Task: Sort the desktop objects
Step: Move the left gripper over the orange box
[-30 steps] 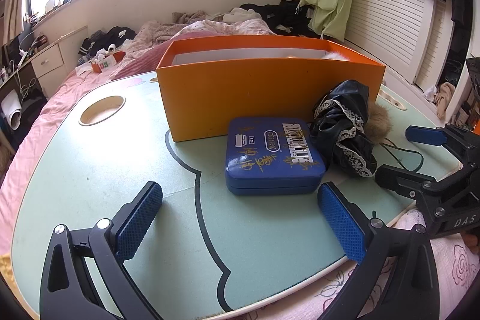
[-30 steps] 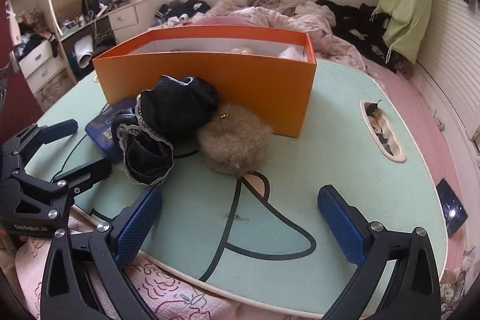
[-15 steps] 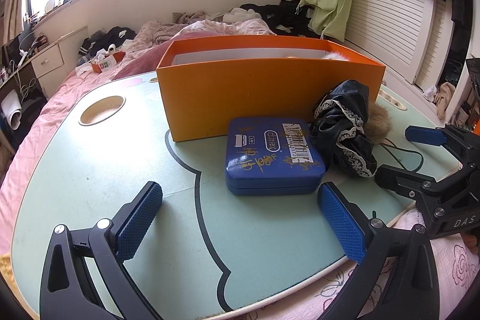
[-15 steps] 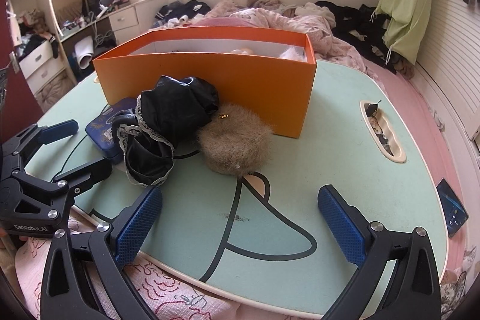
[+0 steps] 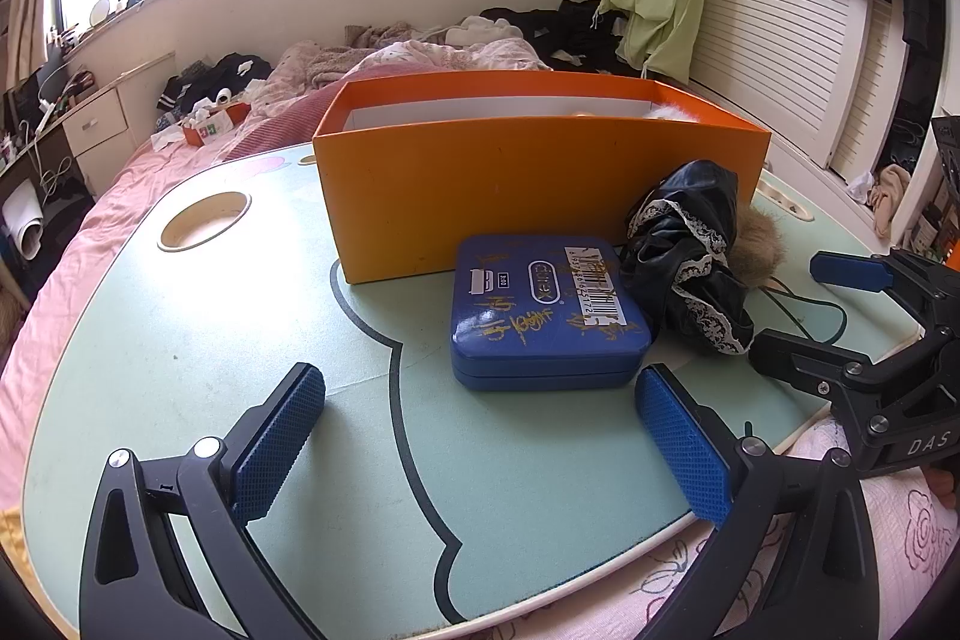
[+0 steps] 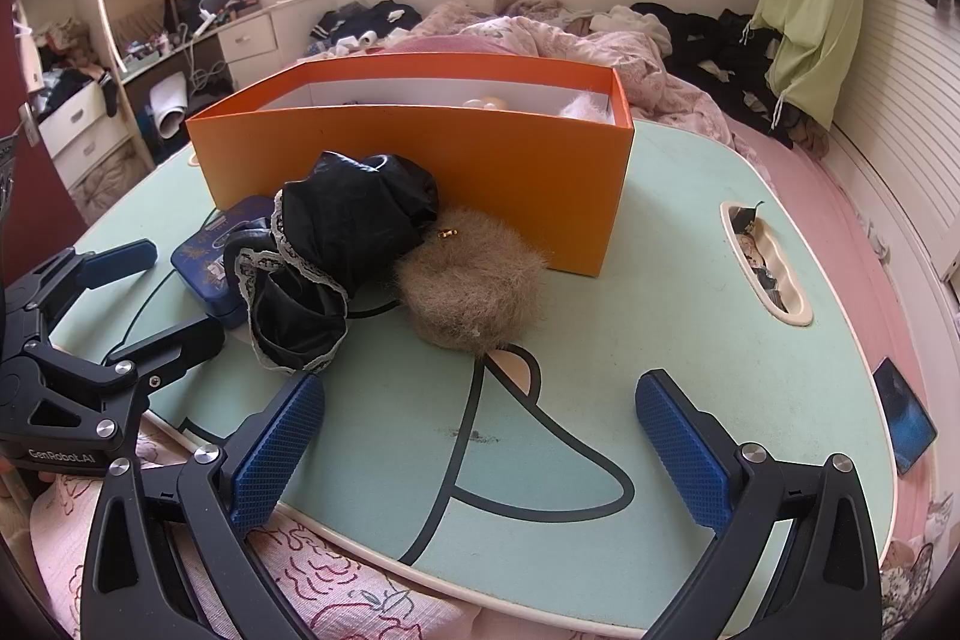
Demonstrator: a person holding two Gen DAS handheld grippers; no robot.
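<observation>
Both grippers hover wide open and empty above the near edge of a mint-green lap table (image 5: 180, 340). The left gripper (image 5: 480, 436) has its blue-padded fingers spread to either side of a blue tin (image 5: 546, 310), which lies flat at 12 o'clock just beyond the tips, touching neither pad. The right gripper (image 6: 480, 436) spans bare tabletop printed with a dark cartoon outline. At 11 o'clock from it, a black lace-trimmed garment (image 6: 336, 250) is heaped partly over the tin, and a tan fur pouch (image 6: 474, 292) sits at 12 o'clock, pressed against the garment. Behind all three stands an open orange box (image 5: 510, 196), its front wall touching or just behind them; pale items show inside at its right end. Past the table lies an unmade bed (image 6: 570, 34) strewn with clothes.
</observation>
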